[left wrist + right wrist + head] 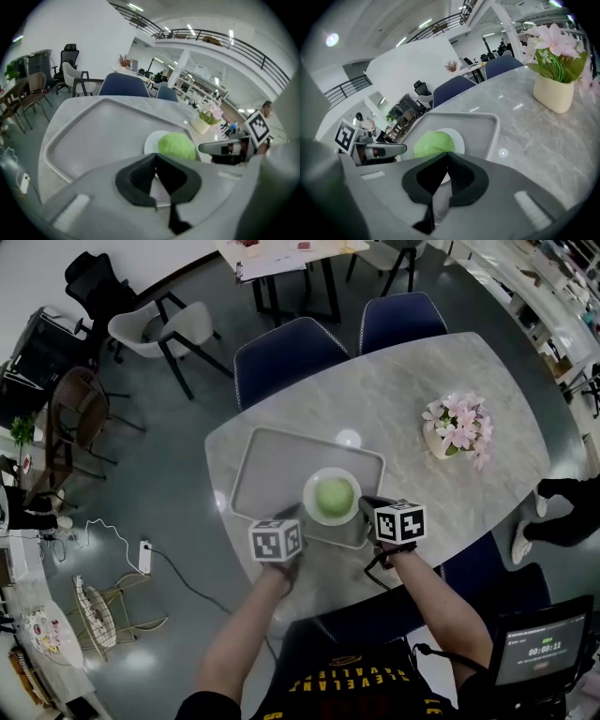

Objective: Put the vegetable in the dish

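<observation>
Marble tabletop [441, 381] fills the head view, with a grey tray [246, 465] on its near-left part and a white dish [309, 507] at the tray's near-right corner; the green vegetable [333, 494] already sits in the dish. The left gripper [298, 515] and right gripper [367, 503] flank the dish at its near side, close to it. A flower pot [441, 442] stands well apart to the far right and blue chairs [291, 352] line the far edge. From the left gripper view, its jaws are pressed together on nothing, tips over the near tray wall, the vegetable [177, 145] just beyond them and the other gripper [211, 147] to the right. From the right gripper view, those jaws are likewise pressed together and empty, and the vegetable [432, 142] rests round and steady in the dish [458, 138]. Judged from this, placing looks done. What remains is a clean retreat: lift a little, then draw each tool back toward the body so no tip clips the dish rim or tray wall. Bare tray lies to the left and bare marble to the right and near.
</observation>
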Motion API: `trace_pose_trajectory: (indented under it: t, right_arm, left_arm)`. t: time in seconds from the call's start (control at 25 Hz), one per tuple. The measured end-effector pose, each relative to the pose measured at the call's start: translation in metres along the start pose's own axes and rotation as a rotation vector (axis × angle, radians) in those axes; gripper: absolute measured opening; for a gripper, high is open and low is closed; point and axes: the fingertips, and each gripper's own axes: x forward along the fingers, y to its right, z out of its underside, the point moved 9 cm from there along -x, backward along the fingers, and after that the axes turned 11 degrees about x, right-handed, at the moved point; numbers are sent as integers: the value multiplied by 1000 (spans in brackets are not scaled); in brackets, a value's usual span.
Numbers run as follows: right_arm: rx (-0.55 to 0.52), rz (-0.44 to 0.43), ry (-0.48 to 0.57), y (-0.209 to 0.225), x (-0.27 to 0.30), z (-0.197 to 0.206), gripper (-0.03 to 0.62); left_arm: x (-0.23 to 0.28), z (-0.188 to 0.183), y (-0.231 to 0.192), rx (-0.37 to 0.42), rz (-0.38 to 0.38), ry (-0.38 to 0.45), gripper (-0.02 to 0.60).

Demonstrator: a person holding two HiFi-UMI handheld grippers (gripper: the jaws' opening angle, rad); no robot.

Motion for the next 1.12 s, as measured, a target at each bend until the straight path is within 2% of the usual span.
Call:
trace_pose_trajectory:
  t: [0.16, 0.32, 0.44, 0.6, 0.8, 0.92, 1.12]
  right_arm:
    - [61, -73, 43, -4, -14, 10, 6]
    - [40, -113, 61, -18, -38, 26, 6]
    - [35, -123, 65, -23, -54, 34, 6]
    - [12, -136, 100, -29, -75, 43, 5]
    - [-70, -167, 176, -61, -101, 50, 6]
    - [-85, -198, 210, -80, -114, 57, 6]
    - [-122, -245, 223, -106, -131, 71, 6]
  left_arm:
    - [-21, 12, 23, -2, 78, 62, 2]
    - [-55, 25, 45, 2, 146, 102, 2]
    - [-73, 34, 57, -12, 170, 126, 2]
    - [-88, 49, 75, -65, 201, 156, 2]
    - [-114, 50, 94, -169, 277, 213, 2]
    - [-133, 43, 104, -156, 289, 255, 2]
    - [-165, 40, 105, -130, 268, 320, 2]
